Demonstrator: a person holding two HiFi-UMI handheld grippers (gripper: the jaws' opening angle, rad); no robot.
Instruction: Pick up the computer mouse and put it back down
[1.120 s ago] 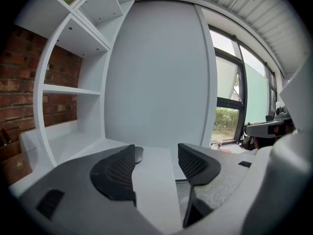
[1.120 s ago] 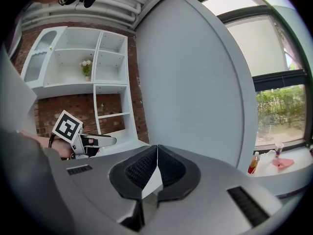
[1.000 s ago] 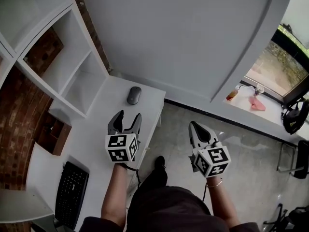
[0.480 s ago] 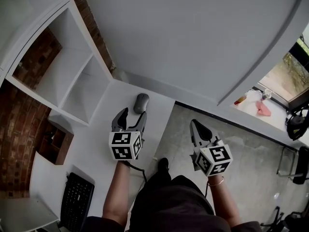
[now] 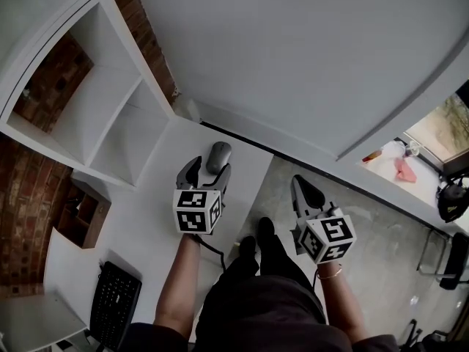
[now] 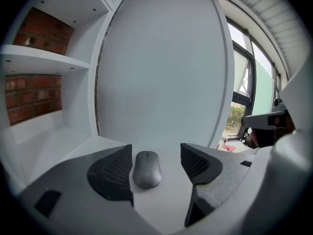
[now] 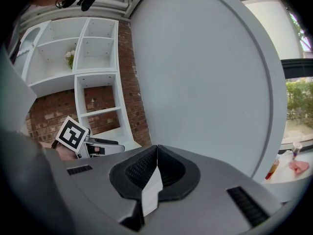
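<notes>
**Left gripper lines up on the mouse**

On the far left, a keyboard (image 5: pixel 113 305) lies at the near end of the white desk (image 5: pixel 143 207), with shelves (image 5: pixel 110 116) behind it. The left forearm reaches forward over the desk. The left gripper (image 5: pixel 209 167) points ahead and tips a little downward, marker cube facing up. Its jaws are spreading wider, and the mouse (image 6: pixel 146 169) lies between them on the desk, near the far end by the wall. It sits closer to the left pad, and neither pad touches it. Further right, the right forearm stretches out over the floor beside the desk. The right gripper (image 5: pixel 300 182) also angles slightly down. Its jaws are pressed together with nothing held between them.
</notes>
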